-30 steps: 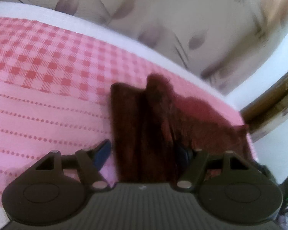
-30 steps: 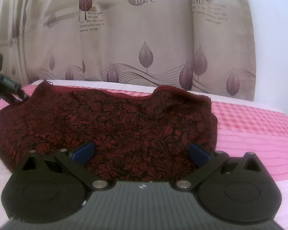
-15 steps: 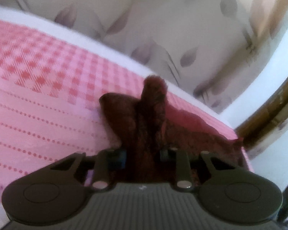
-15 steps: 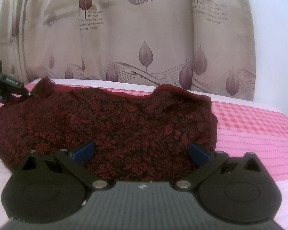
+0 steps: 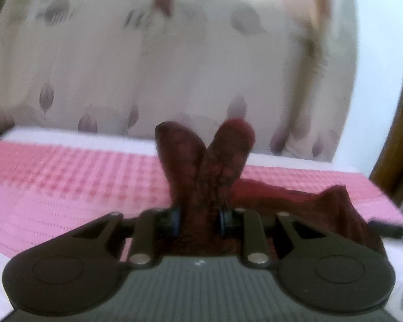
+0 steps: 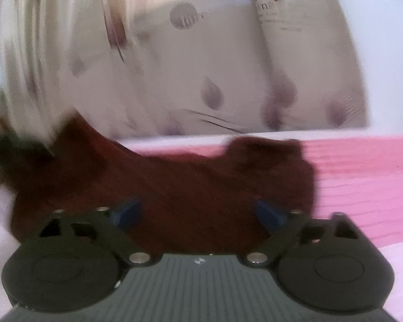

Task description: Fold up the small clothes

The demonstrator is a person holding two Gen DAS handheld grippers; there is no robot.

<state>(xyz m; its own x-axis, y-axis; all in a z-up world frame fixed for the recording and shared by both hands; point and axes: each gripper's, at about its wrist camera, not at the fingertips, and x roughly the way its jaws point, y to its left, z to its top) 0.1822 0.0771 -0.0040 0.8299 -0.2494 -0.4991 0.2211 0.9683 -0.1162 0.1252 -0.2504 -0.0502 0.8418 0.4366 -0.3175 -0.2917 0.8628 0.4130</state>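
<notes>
Maroon garment [image 5: 201,187] between left fingers [image 5: 174,218]

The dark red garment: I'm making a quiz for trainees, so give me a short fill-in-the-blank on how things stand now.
1. The left gripper is shut on a bunched fold of the dark red ____.
2. The garment lies on a ____ bedspread.
3. Behind the bed hangs a curtain printed with ____ shapes.
4. The right gripper has ____ pinched between its pads.

Missing words: garment; pink; leaf; nothing

Pink checked bed [image 6: 362,177] with dark red floral garment [image 6: 201,187] spread across it
</notes>
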